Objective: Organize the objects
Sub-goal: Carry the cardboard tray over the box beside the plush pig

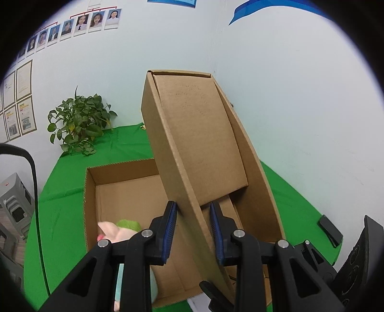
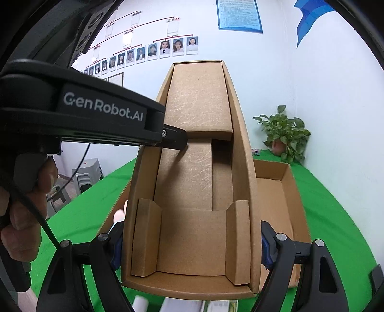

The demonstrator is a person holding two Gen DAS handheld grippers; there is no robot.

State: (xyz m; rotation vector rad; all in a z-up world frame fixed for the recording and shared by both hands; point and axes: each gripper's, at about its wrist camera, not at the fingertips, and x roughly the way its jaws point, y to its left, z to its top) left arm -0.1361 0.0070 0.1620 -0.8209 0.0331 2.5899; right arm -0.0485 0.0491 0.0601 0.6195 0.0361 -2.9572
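Green cloth (image 1: 124, 148) covers the table. Potted leafy plant (image 1: 79, 122) stands at its far corner against the white wall (image 1: 300, 96). Row of portrait photos (image 2: 153, 51) and a blue-framed notice (image 2: 238, 15) hang on the wall. Framed certificates (image 1: 21, 105) lower down. Stacked grey stools (image 2: 87, 171) on the floor beside the table.

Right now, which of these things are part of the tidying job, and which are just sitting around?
Part of the job:
- cardboard lid, raised, left gripper on one side wall, right gripper spanning its width
- open cardboard box beneath it
- soft toy inside the box

Just sitting around:
- potted plant
- photos on the wall
- grey stools
- green tablecloth
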